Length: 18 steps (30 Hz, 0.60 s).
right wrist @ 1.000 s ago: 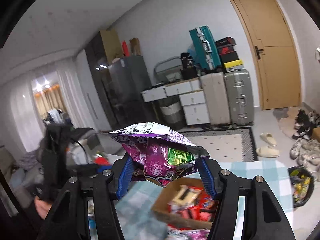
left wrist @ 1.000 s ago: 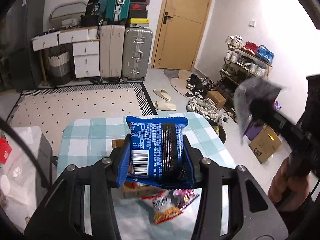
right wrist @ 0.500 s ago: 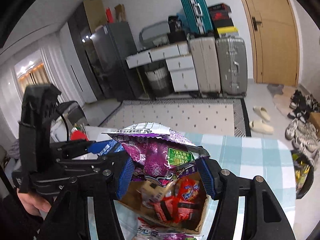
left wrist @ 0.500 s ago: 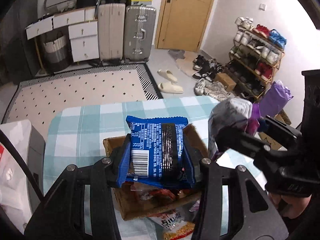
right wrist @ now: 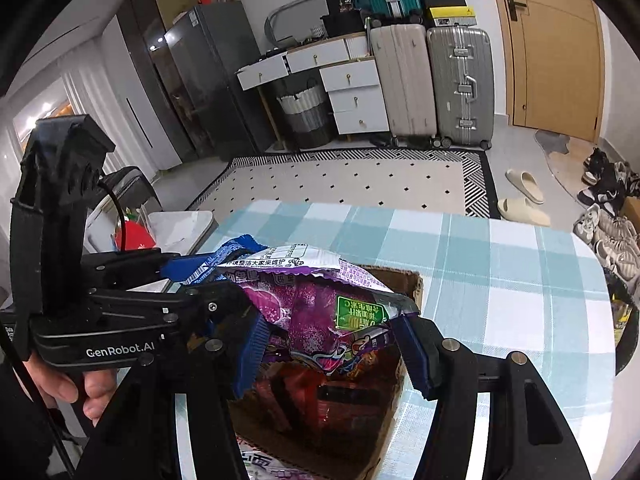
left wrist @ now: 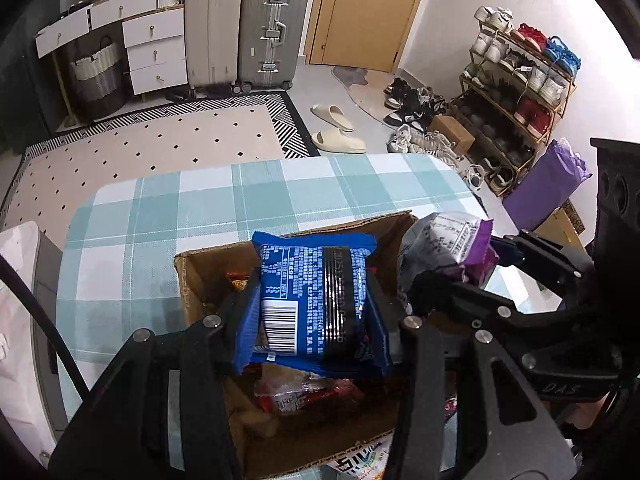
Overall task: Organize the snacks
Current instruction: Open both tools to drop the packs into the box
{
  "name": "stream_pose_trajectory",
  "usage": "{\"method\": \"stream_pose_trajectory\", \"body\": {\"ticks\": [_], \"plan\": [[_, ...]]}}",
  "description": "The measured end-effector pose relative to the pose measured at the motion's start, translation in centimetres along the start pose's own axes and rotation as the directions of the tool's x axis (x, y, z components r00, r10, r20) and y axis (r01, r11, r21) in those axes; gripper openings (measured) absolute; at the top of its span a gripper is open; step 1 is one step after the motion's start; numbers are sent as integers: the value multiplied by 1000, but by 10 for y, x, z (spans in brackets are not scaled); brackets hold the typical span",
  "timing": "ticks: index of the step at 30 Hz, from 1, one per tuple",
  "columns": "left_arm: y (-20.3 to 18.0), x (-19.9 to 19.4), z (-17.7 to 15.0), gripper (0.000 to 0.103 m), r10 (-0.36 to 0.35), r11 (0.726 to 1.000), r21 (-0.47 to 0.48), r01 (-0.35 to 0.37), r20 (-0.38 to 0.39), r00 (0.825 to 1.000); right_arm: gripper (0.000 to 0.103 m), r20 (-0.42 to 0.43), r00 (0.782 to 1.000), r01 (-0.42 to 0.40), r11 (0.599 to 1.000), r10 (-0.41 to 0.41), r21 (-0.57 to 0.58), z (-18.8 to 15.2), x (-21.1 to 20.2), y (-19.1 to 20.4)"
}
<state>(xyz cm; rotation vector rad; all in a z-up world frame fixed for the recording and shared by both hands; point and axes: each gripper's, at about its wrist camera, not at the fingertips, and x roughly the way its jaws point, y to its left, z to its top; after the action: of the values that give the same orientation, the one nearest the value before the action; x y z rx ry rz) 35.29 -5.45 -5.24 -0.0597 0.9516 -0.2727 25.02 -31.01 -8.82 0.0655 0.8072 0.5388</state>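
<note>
My left gripper (left wrist: 310, 316) is shut on a blue snack pack (left wrist: 312, 300) and holds it just above an open cardboard box (left wrist: 208, 272) of red snack packets (left wrist: 300, 396). My right gripper (right wrist: 332, 344) is shut on a purple snack bag (right wrist: 320, 312) over the same box (right wrist: 404, 280). In the left wrist view the purple bag (left wrist: 452, 244) hangs over the box's right side. In the right wrist view the blue pack (right wrist: 224, 254) sits just left of the purple bag. The two grippers are close together.
The box stands on a table with a teal checked cloth (left wrist: 160, 216). More snack packets (left wrist: 360, 460) lie at the box's near edge. A white cabinet top (right wrist: 180, 224) stands left of the table. Floor rug, suitcases and a shoe rack lie beyond.
Both grippers have come down and together over the box, each still holding its pack. The purple bag has moved in from the right, beside the blue pack.
</note>
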Motion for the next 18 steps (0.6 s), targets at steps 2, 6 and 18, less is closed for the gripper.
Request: {"method": "stream_pose_trajectory", "body": {"ticks": [2, 6, 18], "plan": [[2, 6, 0, 43, -2, 1000, -4, 2, -11, 1000, 61, -7, 1000, 2, 1000, -3, -2, 0, 3, -1], [6, 11, -1, 45, -27, 999, -44, 26, -32, 999, 61, -18, 1000, -1, 1000, 1, -11, -1, 7, 0], [10, -25, -5, 76, 31, 998, -64, -28, 51, 998, 79, -20, 999, 50, 997, -51, -54, -1, -2, 10]]}}
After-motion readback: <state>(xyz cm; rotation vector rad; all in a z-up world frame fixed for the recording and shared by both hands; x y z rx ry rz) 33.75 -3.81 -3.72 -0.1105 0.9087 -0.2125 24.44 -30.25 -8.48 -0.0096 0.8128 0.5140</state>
